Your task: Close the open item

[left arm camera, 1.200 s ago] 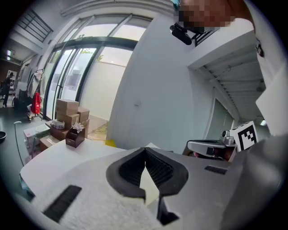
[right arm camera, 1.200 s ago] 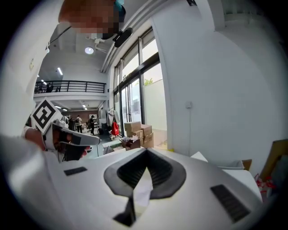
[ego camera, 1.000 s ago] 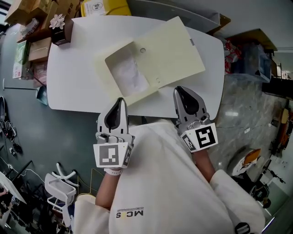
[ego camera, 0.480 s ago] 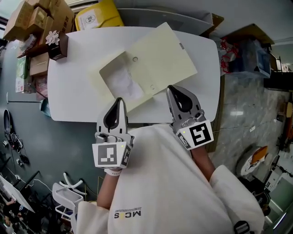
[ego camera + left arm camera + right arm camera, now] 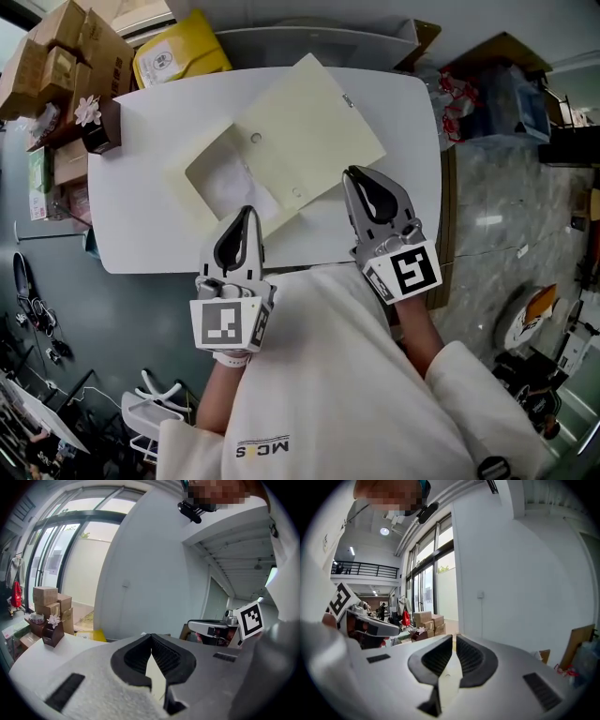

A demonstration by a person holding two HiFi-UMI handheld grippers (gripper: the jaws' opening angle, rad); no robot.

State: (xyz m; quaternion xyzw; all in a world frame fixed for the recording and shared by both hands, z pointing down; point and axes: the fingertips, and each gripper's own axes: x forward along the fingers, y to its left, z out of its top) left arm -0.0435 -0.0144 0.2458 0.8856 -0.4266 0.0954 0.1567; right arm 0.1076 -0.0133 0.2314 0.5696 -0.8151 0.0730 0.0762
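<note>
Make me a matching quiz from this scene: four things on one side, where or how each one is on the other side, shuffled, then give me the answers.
Things:
1. cream folder
2. yellow bag
3. brown box with a white flower
4. right gripper

Descriptions:
A. jaws shut, nothing held
B. by the far left corner of the white table
C. lying open on the table
D. past the table's far edge

Pairs: 1-C, 2-D, 3-B, 4-A

The left gripper (image 5: 247, 212) covers part of the folder's (image 5: 291, 141) near edge; the picture's top cuts off the boxes (image 5: 66, 33).
</note>
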